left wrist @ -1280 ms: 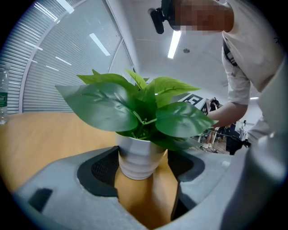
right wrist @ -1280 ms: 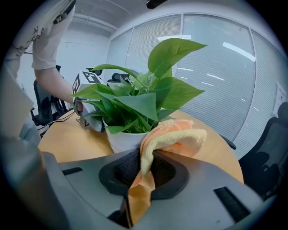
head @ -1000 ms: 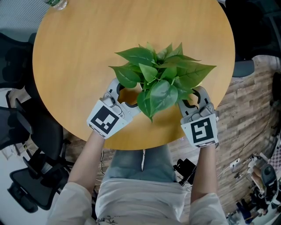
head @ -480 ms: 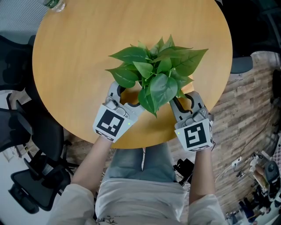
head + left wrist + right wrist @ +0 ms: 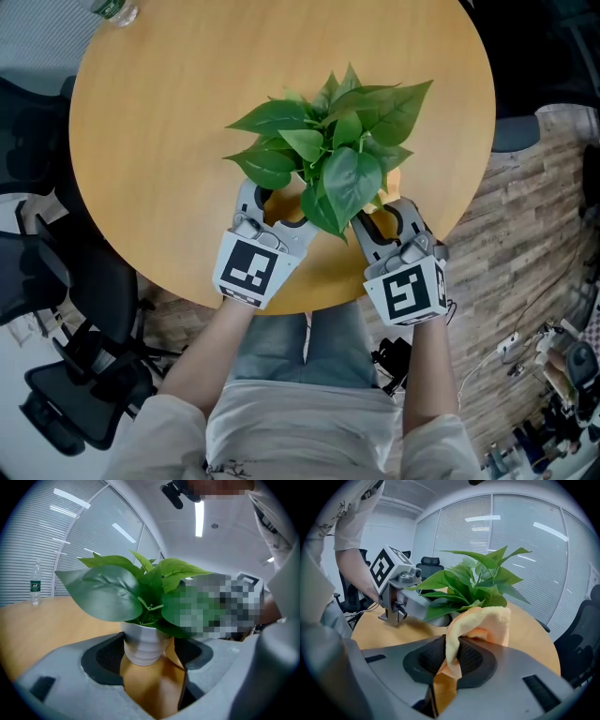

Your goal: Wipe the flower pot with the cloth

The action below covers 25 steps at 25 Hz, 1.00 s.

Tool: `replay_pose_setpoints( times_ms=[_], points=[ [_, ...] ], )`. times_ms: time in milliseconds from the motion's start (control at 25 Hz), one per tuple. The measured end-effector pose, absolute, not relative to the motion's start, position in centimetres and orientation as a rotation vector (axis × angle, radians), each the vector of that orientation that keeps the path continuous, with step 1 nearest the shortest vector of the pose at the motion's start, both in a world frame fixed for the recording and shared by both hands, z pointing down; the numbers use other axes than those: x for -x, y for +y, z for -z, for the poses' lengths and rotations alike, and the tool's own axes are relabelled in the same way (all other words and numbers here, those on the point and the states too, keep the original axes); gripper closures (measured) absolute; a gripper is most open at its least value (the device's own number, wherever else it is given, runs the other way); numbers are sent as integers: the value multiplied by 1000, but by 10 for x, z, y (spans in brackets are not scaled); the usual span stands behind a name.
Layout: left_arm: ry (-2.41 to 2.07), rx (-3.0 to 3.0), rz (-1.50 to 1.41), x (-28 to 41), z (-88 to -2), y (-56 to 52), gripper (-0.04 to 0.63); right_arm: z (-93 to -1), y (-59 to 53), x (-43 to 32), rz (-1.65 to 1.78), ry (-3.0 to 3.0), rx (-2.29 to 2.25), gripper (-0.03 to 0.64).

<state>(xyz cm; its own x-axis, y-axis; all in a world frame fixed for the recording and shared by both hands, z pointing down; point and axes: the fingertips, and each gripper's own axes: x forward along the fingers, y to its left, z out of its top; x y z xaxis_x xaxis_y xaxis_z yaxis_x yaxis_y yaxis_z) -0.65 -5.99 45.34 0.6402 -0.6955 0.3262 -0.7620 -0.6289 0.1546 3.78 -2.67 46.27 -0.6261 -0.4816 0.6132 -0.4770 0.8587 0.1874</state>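
A leafy green plant (image 5: 333,150) stands in a white ribbed flower pot (image 5: 143,644) on the round wooden table (image 5: 169,112), near its front edge. My left gripper (image 5: 279,199) reaches under the leaves and is shut on the pot, which sits between its black pads (image 5: 105,658). My right gripper (image 5: 380,214) is at the pot's right side, shut on a folded orange-yellow cloth (image 5: 480,620). The cloth's free end rises from the jaws and lies against the plant's base. In the head view, leaves hide the pot and most of the cloth. The left gripper (image 5: 401,595) also shows in the right gripper view.
A water bottle (image 5: 117,7) stands at the table's far left edge. Black office chairs (image 5: 56,375) are on the floor to the left. Another chair (image 5: 581,634) is beyond the table on the right. The table's front edge is just under both grippers.
The plant has turned anticlockwise as seen from above, its long leaves swinging toward the far side, with the left gripper turning along. The right gripper has slid left, closer to the pot.
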Motion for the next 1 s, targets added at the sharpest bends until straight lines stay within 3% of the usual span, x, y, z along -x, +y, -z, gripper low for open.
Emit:
replay_pose_setpoints(
  times_ms=[560, 1000],
  points=[
    [-1328, -2465, -303, 7, -453, -55, 256, -463, -26, -36, 9, -2351, -691, 563],
    [-1016, -2585, -311, 24, -453, -49, 224, -466, -31, -37, -41, -2372, -703, 563]
  ],
)
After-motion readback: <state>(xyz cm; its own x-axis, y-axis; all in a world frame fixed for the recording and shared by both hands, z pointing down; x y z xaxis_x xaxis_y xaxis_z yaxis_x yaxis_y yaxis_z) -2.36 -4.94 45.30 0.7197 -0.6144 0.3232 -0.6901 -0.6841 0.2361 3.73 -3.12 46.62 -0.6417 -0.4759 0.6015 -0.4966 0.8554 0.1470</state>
